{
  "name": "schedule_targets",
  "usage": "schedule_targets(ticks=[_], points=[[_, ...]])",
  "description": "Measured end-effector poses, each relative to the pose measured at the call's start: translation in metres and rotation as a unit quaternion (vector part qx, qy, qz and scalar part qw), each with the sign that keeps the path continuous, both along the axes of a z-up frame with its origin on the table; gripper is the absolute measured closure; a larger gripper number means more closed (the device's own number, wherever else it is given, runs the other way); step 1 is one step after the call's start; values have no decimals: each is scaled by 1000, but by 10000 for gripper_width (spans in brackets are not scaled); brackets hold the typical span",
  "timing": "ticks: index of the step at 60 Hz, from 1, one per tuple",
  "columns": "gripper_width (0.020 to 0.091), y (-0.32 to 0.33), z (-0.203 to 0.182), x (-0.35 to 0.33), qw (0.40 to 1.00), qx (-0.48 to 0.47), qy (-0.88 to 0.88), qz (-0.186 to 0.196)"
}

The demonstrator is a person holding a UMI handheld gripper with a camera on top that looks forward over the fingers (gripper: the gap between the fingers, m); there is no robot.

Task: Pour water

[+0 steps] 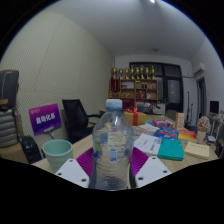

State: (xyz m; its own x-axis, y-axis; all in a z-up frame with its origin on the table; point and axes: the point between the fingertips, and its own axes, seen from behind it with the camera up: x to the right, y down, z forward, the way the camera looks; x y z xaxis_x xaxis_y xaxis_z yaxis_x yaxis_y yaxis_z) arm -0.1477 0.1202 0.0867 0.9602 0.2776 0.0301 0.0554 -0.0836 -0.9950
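Office room, cluttered wooden table (80,150); jaws clamped on a water bottle (112,145), green cup (57,153) just beside

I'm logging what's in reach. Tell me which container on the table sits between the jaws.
The clear water bottle with the pale cap stands between the jaws, purple pads at either side. The green cup stands apart to its left, outside them.

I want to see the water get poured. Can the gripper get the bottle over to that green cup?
Probably yes. The gripper has the water bottle between its fingers, and the green cup stands beside it on the table with nothing between them.
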Motion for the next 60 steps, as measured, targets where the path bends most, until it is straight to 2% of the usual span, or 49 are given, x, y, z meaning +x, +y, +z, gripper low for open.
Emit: schedule_targets(ticks=[14, 24, 26, 29, 34, 43, 60], points=[[602, -4, 6, 9, 1000, 14, -11, 2], [408, -7, 3, 12, 1000, -5, -25, 6], [325, -9, 2, 15, 1000, -10, -26, 4], [255, -13, 2, 20, 1000, -14, -25, -2], [261, -30, 1, 28, 999, -17, -26, -11], [263, -73, 9, 36, 999, -18, -29, -2], [264, -236, 14, 49, 999, -20, -27, 16]])
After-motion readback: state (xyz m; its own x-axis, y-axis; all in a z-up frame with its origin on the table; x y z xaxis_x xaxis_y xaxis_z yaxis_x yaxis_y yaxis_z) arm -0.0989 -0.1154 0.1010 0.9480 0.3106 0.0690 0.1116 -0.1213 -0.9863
